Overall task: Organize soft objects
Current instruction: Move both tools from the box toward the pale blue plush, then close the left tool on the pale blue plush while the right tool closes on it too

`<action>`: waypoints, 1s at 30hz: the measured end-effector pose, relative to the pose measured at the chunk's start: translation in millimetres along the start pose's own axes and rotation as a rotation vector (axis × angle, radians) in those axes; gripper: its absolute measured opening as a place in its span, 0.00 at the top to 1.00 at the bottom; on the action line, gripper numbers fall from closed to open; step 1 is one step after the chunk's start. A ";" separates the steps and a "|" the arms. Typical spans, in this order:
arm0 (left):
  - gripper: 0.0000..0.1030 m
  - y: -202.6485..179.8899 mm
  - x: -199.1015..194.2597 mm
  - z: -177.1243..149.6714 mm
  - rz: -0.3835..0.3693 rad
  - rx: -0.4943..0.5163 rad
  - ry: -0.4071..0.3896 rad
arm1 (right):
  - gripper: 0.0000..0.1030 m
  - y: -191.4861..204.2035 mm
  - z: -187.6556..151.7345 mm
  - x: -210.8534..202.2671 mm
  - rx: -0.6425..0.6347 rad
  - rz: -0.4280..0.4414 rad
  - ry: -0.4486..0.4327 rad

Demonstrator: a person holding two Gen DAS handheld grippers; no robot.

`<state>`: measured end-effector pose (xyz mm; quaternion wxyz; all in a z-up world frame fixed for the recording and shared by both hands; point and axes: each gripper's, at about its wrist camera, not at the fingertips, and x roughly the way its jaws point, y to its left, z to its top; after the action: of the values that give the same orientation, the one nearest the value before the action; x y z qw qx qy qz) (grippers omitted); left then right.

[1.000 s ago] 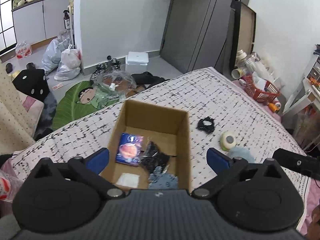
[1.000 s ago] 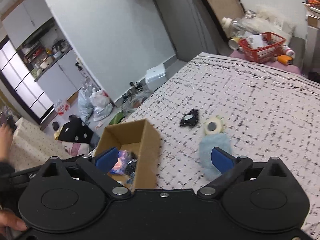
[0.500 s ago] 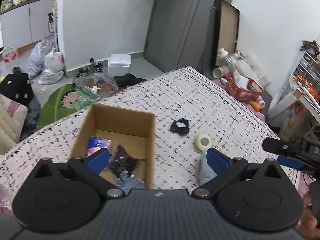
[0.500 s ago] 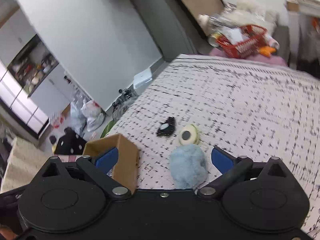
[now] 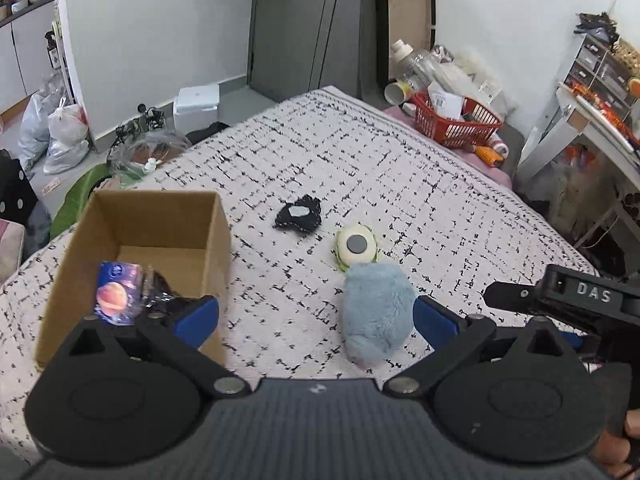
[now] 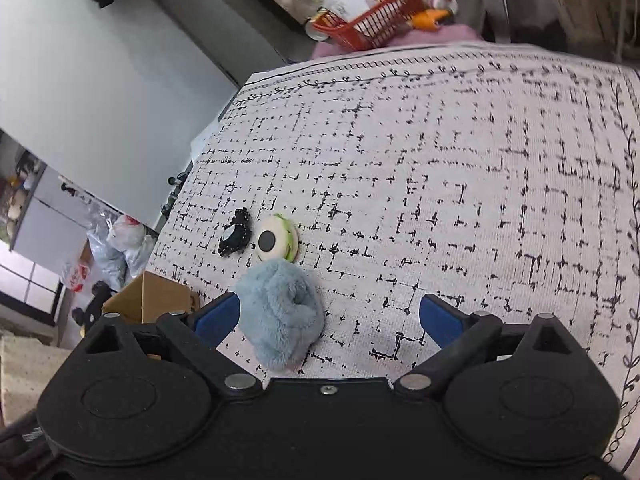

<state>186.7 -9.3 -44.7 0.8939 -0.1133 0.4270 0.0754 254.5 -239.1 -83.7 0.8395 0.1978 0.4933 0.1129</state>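
— Underfoot of everything?

— A bed [image 5: 400, 168] under a pale woven cover, crossed with broken black dashes in a rough grid, a vine border along the edges in the right wrist view. Beyond it, a cluttered room: grey door [image 5: 304, 28], white wall, a red plastic basket [image 5: 456, 124] of bottles and papers at the far corner, tied plastic bags [image 5: 64, 136] on the floor to the left.

— And on the cover?

— A fluffy blue plush [image 5: 376, 312], rounded and long-piled, lying near the front. Just behind it, nearly touching, a flat cream disc with a grey centre and green fringe [image 5: 356, 246]. A little further back and to the left, a small black fuzzy piece [image 5: 298, 216] with a pale patch. Off to the left, an open cardboard box [image 5: 160, 220], plain brown, holding a glossy printed packet [image 5: 116, 296] and some dark crinkled stuff (hard to make out).

— Tongs?

— Left tongs [image 5: 316, 316] spread wide, released, the blue plush close by the right-hand blue pad, box corner by the other. Right tongs [image 6: 330, 316] equally spread, gripping nothing, plush resting against the left-hand blue pad [image 6: 218, 316] in that view (contact not certain).
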 end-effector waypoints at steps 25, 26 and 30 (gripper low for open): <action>0.47 -67.9 78.4 -7.1 -0.017 -0.002 0.056 | 0.23 -51.5 10.1 44.0 0.231 0.068 0.107; 0.47 -69.3 80.8 -7.8 -0.018 0.002 0.059 | 0.24 -51.5 9.5 45.8 0.228 0.076 0.111; 0.49 -68.2 92.9 -11.3 0.007 0.000 0.083 | 0.25 -50.2 8.1 53.7 0.227 0.109 0.136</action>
<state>252.1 -74.5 -114.7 0.8751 -0.1150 0.4643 0.0737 287.4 -265.2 -144.6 0.7689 0.3098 0.5474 0.1149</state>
